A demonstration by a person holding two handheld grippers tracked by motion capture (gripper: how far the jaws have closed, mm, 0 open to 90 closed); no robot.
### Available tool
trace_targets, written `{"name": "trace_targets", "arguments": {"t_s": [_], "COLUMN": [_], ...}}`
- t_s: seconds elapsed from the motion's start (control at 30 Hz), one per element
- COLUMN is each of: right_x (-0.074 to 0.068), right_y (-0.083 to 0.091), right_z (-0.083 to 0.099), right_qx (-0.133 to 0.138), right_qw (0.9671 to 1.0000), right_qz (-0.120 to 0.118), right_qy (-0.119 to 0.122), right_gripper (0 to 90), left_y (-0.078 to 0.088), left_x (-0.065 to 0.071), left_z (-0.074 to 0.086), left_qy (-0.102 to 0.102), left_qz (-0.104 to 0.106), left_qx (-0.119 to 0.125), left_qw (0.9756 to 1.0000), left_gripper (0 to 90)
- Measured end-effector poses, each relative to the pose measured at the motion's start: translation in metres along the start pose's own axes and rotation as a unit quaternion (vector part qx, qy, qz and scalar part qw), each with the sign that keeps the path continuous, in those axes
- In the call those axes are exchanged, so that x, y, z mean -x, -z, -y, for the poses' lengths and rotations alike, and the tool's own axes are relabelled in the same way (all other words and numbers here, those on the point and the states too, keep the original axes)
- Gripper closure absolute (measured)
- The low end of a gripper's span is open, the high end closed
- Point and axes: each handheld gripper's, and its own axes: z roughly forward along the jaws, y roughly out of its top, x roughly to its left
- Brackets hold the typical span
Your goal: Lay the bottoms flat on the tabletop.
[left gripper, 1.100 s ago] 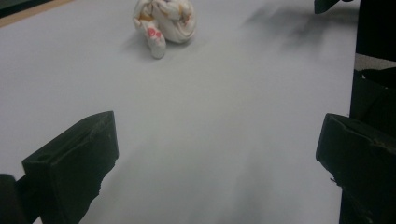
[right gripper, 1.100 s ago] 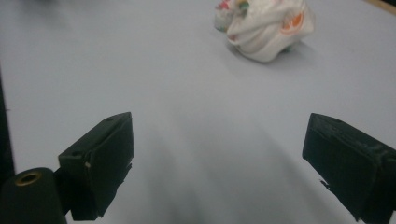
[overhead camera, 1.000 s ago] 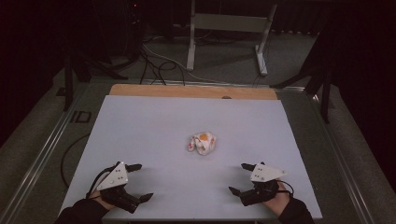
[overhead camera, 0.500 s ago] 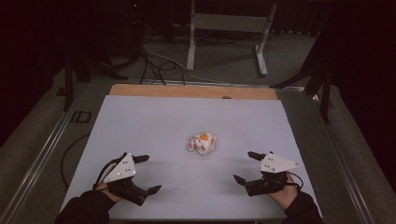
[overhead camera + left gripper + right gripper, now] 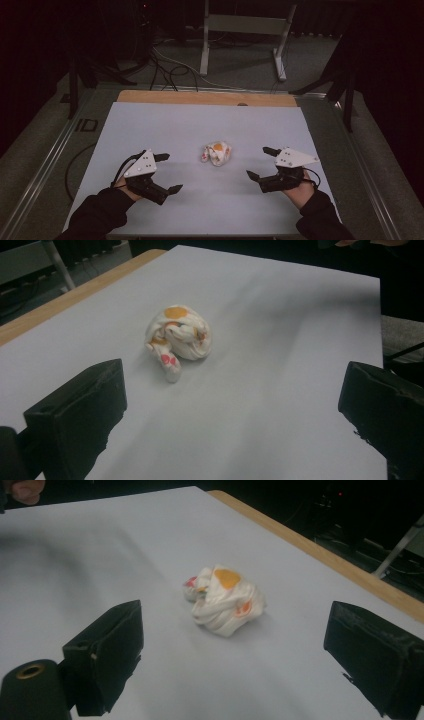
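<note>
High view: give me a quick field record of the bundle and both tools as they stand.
object: crumpled white cloth bundle with orange and red spots
object place: middle of the white table sheet, lying free
left tool: open, left of the bundle, apart from it
right tool: open, right of the bundle, apart from it
contact: none
aim: both gripper views face the bundle between spread jaws

Only readable mark: "ID" in dark letters on the grey frame (image 5: 86, 125) along the worktop's left edge. Nothing else legible.
</note>
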Motion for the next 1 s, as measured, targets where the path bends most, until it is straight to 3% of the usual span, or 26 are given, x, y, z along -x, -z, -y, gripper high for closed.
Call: {"name": "trace_targets", "arguments": {"t_s": [0.33, 0.57, 0.67, 0.8, 0.83, 1.0], "right_x": [0.014, 0.023, 0.024, 0.027, 0.027, 0.03], "right_y": [-0.034, -0.061, -0.067, -0.077, -0.081, -0.09], "right_z": [-0.017, -0.019, -0.019, -0.013, -0.008, 0.002], "right_qx": [0.002, -0.008, -0.013, -0.03, -0.034, -0.054], "right_qw": [0.9998, 0.9976, 0.997, 0.9962, 0.996, 0.9948], "right_qz": [0.0, 0.0, 0.004, 0.005, 0.006, 0.007], "right_qy": [-0.019, -0.069, -0.077, -0.082, -0.082, -0.086], "right_gripper": [9.1, 9.1, 9.9, 15.0, 20.0, 27.9], "left_y": [-0.023, -0.049, -0.056, -0.07, -0.077, -0.09], "left_x": [-0.007, -0.01, -0.011, -0.013, -0.013, -0.018], "left_z": [-0.012, -0.019, -0.021, -0.025, -0.026, -0.029], "left_qy": [0.003, 0.002, 0.007, 0.013, 0.01, 0.011], "left_qz": [-0.021, -0.019, -0.021, -0.016, -0.02, -0.017], "left_qx": [-0.002, -0.014, -0.022, -0.038, -0.046, -0.049], "left_qw": [0.9998, 0.9997, 0.9995, 0.9991, 0.9987, 0.9986], "left_gripper": [0.1, 0.2, 0.2, 1.5, 2.0, 5.4]}}
